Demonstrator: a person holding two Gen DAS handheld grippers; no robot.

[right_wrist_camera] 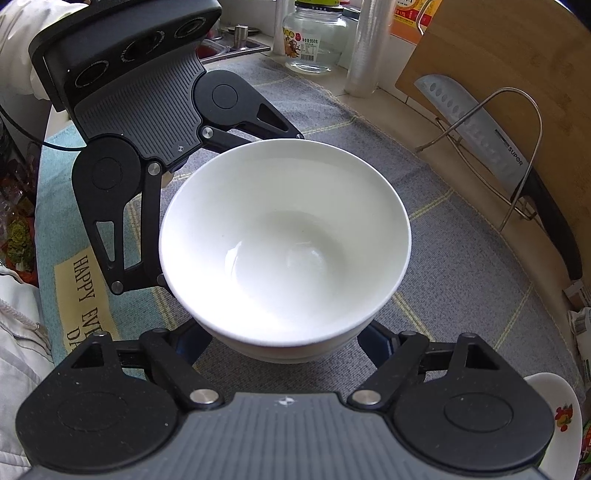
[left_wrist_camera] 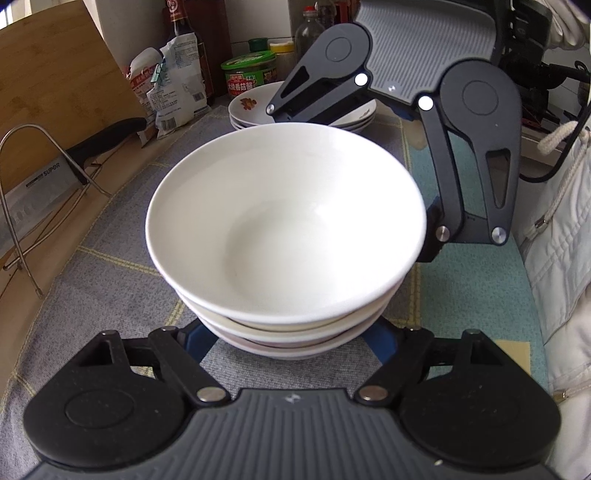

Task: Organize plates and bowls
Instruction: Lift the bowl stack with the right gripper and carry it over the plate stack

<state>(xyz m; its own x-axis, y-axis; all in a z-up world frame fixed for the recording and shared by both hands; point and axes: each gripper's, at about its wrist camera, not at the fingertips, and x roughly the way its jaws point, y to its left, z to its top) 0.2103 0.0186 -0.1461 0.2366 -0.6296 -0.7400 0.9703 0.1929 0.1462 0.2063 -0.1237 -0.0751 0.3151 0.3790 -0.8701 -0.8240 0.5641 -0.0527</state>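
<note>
A stack of three white bowls (left_wrist_camera: 284,221) stands on the checked cloth (left_wrist_camera: 110,266). My left gripper (left_wrist_camera: 288,334) reaches in from the near side. Its blue fingers (left_wrist_camera: 192,339) press on the lower bowls, so it is shut on the stack. From the opposite side my right gripper (right_wrist_camera: 282,339) straddles the top bowl (right_wrist_camera: 284,236), and its blue fingers (right_wrist_camera: 373,341) lie against that bowl's lower wall. The fingertips of both grippers are hidden by the bowls. A pile of flower-printed plates (left_wrist_camera: 255,103) sits behind the bowls; one plate (right_wrist_camera: 554,413) shows at the right wrist view's corner.
A wooden cutting board (left_wrist_camera: 55,92) and a cleaver (right_wrist_camera: 495,140) lean in a wire rack (left_wrist_camera: 22,206) at the cloth's edge. Jars (left_wrist_camera: 251,74), a bottle (left_wrist_camera: 184,29) and food bags (left_wrist_camera: 173,85) crowd the back. A person's white jacket (left_wrist_camera: 554,240) borders the table.
</note>
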